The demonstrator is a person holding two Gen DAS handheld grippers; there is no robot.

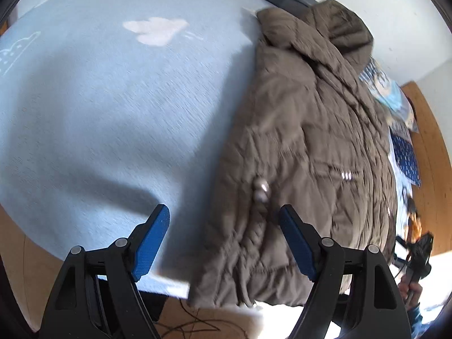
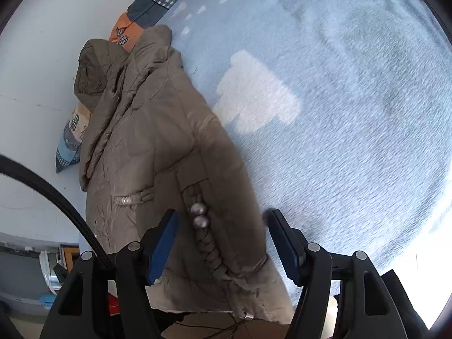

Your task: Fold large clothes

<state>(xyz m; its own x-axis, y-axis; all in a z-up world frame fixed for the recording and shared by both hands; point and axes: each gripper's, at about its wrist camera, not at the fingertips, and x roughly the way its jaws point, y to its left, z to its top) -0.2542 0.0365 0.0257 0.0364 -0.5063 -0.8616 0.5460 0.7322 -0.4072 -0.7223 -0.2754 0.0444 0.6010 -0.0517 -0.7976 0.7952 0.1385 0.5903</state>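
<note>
A grey-brown padded jacket (image 1: 305,141) with a hood lies lengthwise on a light blue blanket (image 1: 99,113), its hem at the near edge of the bed. My left gripper (image 1: 223,213) hangs open above the hem's left side, one finger over the blanket and one over the jacket, with nothing pressed between the pads. In the right wrist view the jacket (image 2: 158,141) shows a sleeve with two metal snaps (image 2: 199,216). My right gripper (image 2: 223,219) is open and straddles that sleeve without its pads touching it.
A patterned pillow (image 2: 152,2) lies against the white wall (image 2: 34,56) beyond the hood. A black cable (image 2: 56,197) crosses the left. Wooden floor (image 1: 432,155) and loose wires (image 1: 197,325) lie past the bed edge. A hand (image 1: 412,288) shows at lower right.
</note>
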